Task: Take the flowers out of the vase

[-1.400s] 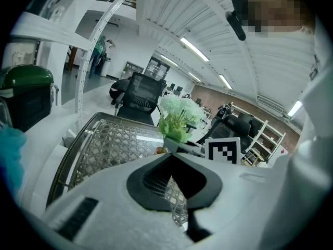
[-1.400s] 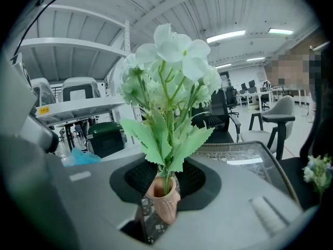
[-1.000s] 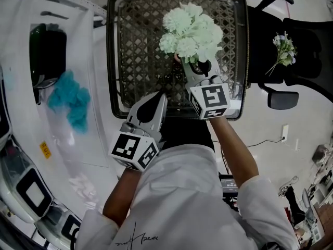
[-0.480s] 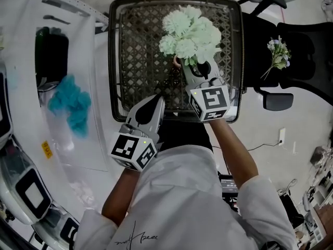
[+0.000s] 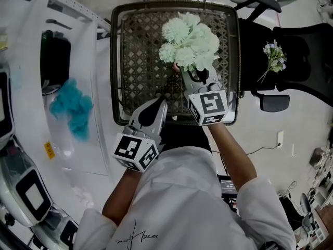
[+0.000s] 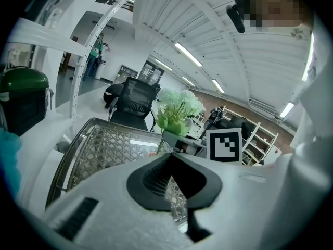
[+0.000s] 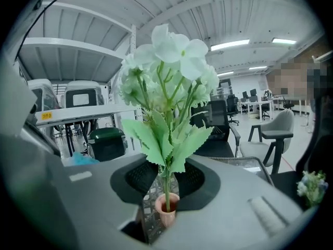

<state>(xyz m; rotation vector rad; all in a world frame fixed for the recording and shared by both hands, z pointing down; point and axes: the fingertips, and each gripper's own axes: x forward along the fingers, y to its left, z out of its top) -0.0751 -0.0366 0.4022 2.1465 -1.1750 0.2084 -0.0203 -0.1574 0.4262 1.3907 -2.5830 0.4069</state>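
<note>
**Right claw [image 7: 166,177] clamped on the flower stems — vase still at their foot**

Only the right gripper view shows the grip itself. The two dark ribbed pads [image 7: 143,177] close on the thin stems of the pale green artificial flowers [image 7: 167,72], just under the serrated leaves, with little gap left between the jaws. Directly beneath sits the small terracotta-pink vase [image 7: 167,210], and the main stem still runs down into its mouth. Whether the vase rests on anything cannot be told.

In the head view the flowers [image 5: 190,38] cover all of this. Seen from above, they hang over the far right part of the dark woven-lattice tabletop [image 5: 113,61], with the right claw [image 5: 193,76] tucked under their near edge.

The left gripper view gives the side-on look — the flowers [image 6: 177,111] rising above the tabletop [image 6: 104,150], the right claw's black-and-white marker cube [image 6: 225,145] just beside them.

The left claw [image 6: 171,155] has its jaws together at the tips, with nothing between them; only lattice shows through the window behind the tips. In the head view it [image 5: 159,104] hangs at the tabletop's near edge, left of the right claw and apart from the flowers.

Both forearms reach forward from the person's white shirt [image 5: 177,191]. The right one stretches farther, over the near rim, while the left is bent and held back. Both claws point away from the person and a little downward.
</note>
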